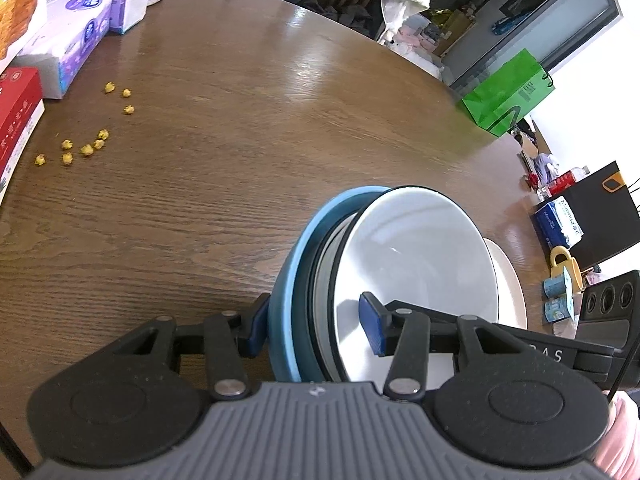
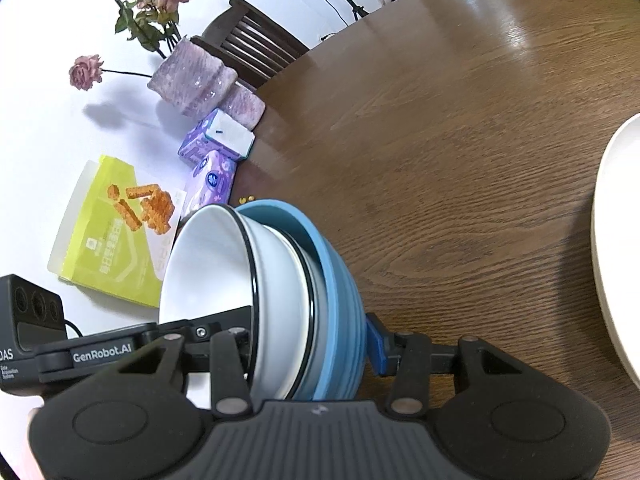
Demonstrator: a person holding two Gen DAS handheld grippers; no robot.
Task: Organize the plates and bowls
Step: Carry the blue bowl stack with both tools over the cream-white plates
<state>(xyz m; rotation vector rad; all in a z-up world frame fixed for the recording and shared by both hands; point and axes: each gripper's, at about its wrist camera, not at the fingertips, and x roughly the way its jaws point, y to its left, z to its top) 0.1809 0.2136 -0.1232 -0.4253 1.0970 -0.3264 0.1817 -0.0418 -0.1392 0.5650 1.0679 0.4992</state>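
Note:
A nested stack hangs tilted over the brown table (image 1: 240,160): a blue bowl (image 1: 286,280) on the outside and white black-rimmed bowls (image 1: 416,256) inside it. My left gripper (image 1: 312,330) is shut on the stack's rim, one pad outside the blue bowl and one inside the white bowl. From the opposite side my right gripper (image 2: 308,348) is shut on the same stack (image 2: 340,288). Its right pad presses the blue wall and its left finger is hidden inside the white bowl (image 2: 208,264). A white plate (image 1: 508,280) lies on the table just beyond the stack.
Tissue packs (image 1: 72,40), a red box (image 1: 16,120) and several yellow crumbs (image 1: 86,148) sit at the table's left. A green bag (image 1: 508,92) stands beyond the far edge. The right wrist view shows a vase of roses (image 2: 192,80), a yellow snack box (image 2: 116,236) and a chair (image 2: 256,48).

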